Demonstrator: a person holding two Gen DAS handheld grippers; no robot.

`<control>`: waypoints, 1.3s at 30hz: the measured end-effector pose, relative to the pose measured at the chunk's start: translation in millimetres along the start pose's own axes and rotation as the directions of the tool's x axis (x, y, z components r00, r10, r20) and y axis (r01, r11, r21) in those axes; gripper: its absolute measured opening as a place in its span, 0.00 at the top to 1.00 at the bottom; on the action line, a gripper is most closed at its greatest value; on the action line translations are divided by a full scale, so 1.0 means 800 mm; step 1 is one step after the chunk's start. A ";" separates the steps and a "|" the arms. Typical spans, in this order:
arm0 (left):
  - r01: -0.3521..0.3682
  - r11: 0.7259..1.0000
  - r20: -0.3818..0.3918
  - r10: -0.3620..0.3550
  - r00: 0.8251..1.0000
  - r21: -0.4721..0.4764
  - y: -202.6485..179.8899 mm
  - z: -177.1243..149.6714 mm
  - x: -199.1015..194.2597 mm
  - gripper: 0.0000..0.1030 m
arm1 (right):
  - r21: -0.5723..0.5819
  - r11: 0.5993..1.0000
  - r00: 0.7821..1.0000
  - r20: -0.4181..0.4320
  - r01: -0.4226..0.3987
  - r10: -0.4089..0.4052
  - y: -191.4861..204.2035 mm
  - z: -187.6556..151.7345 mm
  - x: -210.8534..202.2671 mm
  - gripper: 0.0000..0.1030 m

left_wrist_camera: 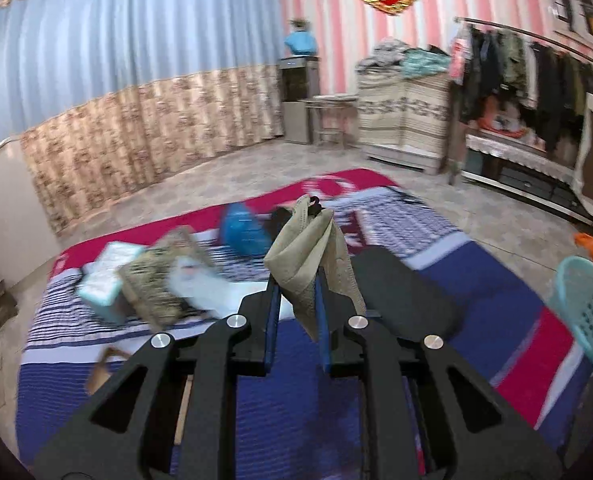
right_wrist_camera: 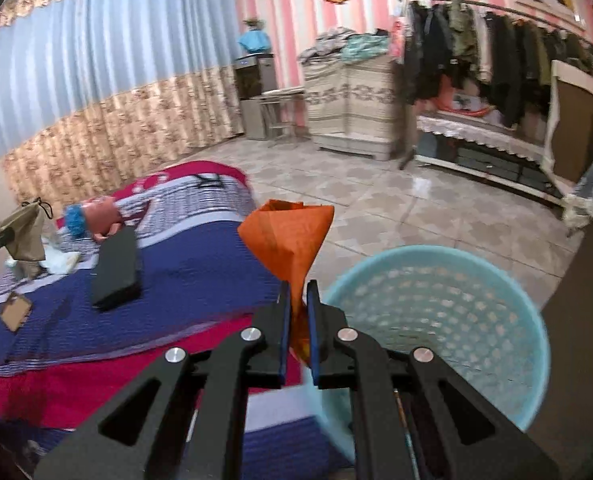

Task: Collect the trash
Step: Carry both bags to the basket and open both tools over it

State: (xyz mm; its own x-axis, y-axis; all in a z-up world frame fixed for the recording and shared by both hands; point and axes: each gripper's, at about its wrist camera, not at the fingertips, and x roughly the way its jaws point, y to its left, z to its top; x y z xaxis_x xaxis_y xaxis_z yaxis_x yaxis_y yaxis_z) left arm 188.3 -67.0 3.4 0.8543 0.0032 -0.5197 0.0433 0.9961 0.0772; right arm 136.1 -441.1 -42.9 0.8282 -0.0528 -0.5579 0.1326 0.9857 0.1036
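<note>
We have both grippers closed on trash. Our left gripper (left_wrist_camera: pixel 296 292) pinches a khaki cloth (left_wrist_camera: pixel 310 248) between its blue pads, the cloth standing up from the jaws and draping over the right finger. Our right gripper (right_wrist_camera: pixel 296 300) clamps an orange wrapper (right_wrist_camera: pixel 286 236), which fans out above the jaws in a cone.

Just beside the right gripper, to its right and below, sits the teal basket (right_wrist_camera: pixel 436 308) on the floor against the bed's edge; in the left view its rim (left_wrist_camera: pixel 584 300) shows at the far right.

Beyond the left gripper, on the striped blanket (left_wrist_camera: pixel 476 280), lie a black pad (left_wrist_camera: pixel 400 284), a patterned box (left_wrist_camera: pixel 156 280), a pale tissue pack (left_wrist_camera: pixel 104 276) and a blue bag (left_wrist_camera: pixel 242 232), all blurred. From the right view we see a brown card (right_wrist_camera: pixel 14 312) near the blanket's left edge and a pink item with a blue end (right_wrist_camera: pixel 96 216) farther back.

Behind the bed are the tiled floor (right_wrist_camera: pixel 376 200), curtains (left_wrist_camera: pixel 116 80) and a clothes rack (right_wrist_camera: pixel 476 48).
</note>
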 end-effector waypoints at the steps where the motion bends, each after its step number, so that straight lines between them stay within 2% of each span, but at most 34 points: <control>1: 0.025 1.000 -0.004 -0.025 1.000 0.013 -0.020 0.001 0.003 0.85 | 0.006 1.000 1.000 -0.001 0.012 -0.011 -0.007 0.000 0.000 0.92; 5: 0.109 0.993 -0.014 -0.108 0.994 0.039 -0.078 0.003 0.011 0.85 | 0.045 0.995 0.996 -0.004 0.086 -0.086 -0.044 0.002 -0.001 0.92; 10: 0.222 0.972 -0.015 -0.221 0.975 0.081 -0.155 0.005 0.013 0.85 | 0.105 0.986 0.991 -0.005 0.133 -0.134 -0.086 0.005 -0.006 0.92; 13: 0.291 0.950 -0.013 -0.292 0.956 0.113 -0.204 0.003 0.009 0.85 | 0.112 0.981 0.987 -0.012 0.160 -0.160 -0.102 0.002 -0.008 0.92; 22: 0.432 0.876 -0.046 -0.433 0.900 0.213 -0.314 -0.007 -0.003 0.85 | 0.153 0.962 0.973 -0.065 0.227 -0.220 -0.140 -0.005 0.001 0.92; 29: 0.486 0.832 -0.062 -0.488 0.870 0.267 -0.376 -0.020 -0.009 0.85 | 0.181 0.955 0.971 -0.091 0.233 -0.220 -0.156 -0.012 0.005 0.92; 33: 0.501 0.812 -0.100 -0.496 0.863 0.298 -0.406 -0.031 -0.001 0.85 | 0.227 0.946 0.972 -0.090 0.231 -0.216 -0.170 -0.016 0.001 0.92; 39: 0.525 0.803 -0.141 -0.507 0.851 0.283 -0.434 -0.039 0.014 0.84 | 0.254 0.938 0.970 -0.105 0.238 -0.218 -0.179 -0.021 0.006 0.92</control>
State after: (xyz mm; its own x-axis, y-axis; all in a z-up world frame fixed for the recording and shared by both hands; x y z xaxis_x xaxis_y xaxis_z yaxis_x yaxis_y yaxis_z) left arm 166.6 -410.0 -56.1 0.6317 -0.4893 -0.6013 0.6296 0.7763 0.0296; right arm 111.8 -579.9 -74.0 0.7177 -0.2496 -0.6501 0.4597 0.8710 0.1731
